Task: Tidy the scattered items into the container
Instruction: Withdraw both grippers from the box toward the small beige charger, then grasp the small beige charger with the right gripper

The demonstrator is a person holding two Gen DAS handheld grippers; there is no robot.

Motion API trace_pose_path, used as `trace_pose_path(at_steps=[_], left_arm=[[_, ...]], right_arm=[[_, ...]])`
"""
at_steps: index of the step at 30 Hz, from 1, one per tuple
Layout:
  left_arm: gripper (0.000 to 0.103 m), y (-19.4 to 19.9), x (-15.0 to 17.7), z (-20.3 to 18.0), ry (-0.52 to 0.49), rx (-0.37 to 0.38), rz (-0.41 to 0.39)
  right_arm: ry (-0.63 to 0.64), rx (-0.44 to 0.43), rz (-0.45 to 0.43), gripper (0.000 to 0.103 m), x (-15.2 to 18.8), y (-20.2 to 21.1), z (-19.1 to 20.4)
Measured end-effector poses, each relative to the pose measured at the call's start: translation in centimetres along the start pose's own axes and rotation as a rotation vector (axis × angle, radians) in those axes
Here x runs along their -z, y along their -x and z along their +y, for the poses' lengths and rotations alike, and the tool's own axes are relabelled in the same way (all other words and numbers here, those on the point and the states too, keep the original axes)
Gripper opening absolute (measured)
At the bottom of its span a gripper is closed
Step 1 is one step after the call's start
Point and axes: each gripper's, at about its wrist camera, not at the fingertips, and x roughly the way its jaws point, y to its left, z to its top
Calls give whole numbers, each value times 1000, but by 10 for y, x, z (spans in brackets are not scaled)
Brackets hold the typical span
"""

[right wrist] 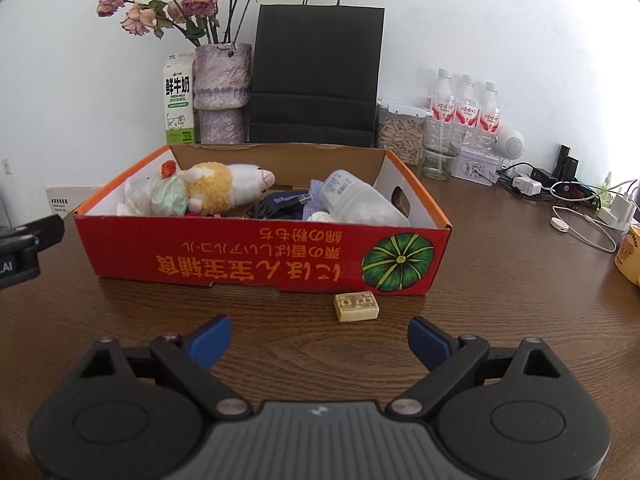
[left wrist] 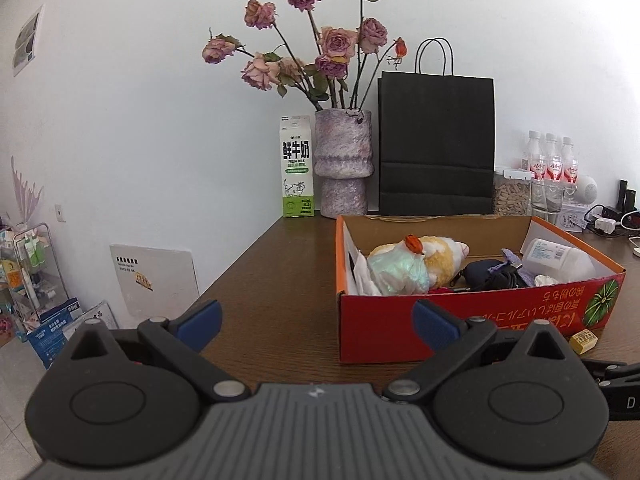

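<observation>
A red cardboard box (right wrist: 224, 258) (left wrist: 460, 320) sits on the brown table, holding a plush toy (right wrist: 224, 190) (left wrist: 436, 258), a crumpled pale bag (right wrist: 160, 200), a white bottle (right wrist: 356, 200) (left wrist: 560, 258) and dark cables. A small yellow block (right wrist: 356, 307) (left wrist: 583, 340) lies on the table just in front of the box. My right gripper (right wrist: 320, 342) is open a short way in front of that block, nothing between its fingers. My left gripper (left wrist: 316, 322) is open at the box's near left corner, holding nothing.
Behind the box stand a milk carton (right wrist: 179, 100), a vase of dried roses (right wrist: 222, 92), a black paper bag (right wrist: 316, 76), a seed jar (right wrist: 400, 130), water bottles (right wrist: 464, 108) and a glass (right wrist: 440, 156). Chargers and cables (right wrist: 580, 200) lie at the right. The table's left edge (left wrist: 240, 264) drops off.
</observation>
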Motion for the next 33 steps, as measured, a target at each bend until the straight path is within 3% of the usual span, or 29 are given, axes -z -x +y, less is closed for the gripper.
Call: trace_pose_path(at_steps=[5,10,22,31,33], left_arm=[[103,6,2,16,28,-22,4],[103,1,11,20,4,-51,65],[103,-10,27,-7,-108,-60,149],[103,-26,30,-16,-122,-54,189],[103,-30,29,-17,-118,-49,197]], right_arm=[[15,-31,10,95,3,-1,10],[32,-53,36,95,10,-3,14],[-41,-46,81,94,7,-28,-21],[-37,-39,108,86,-10,-66,-36],[-40,-44,102,78,-13,-72,-37]])
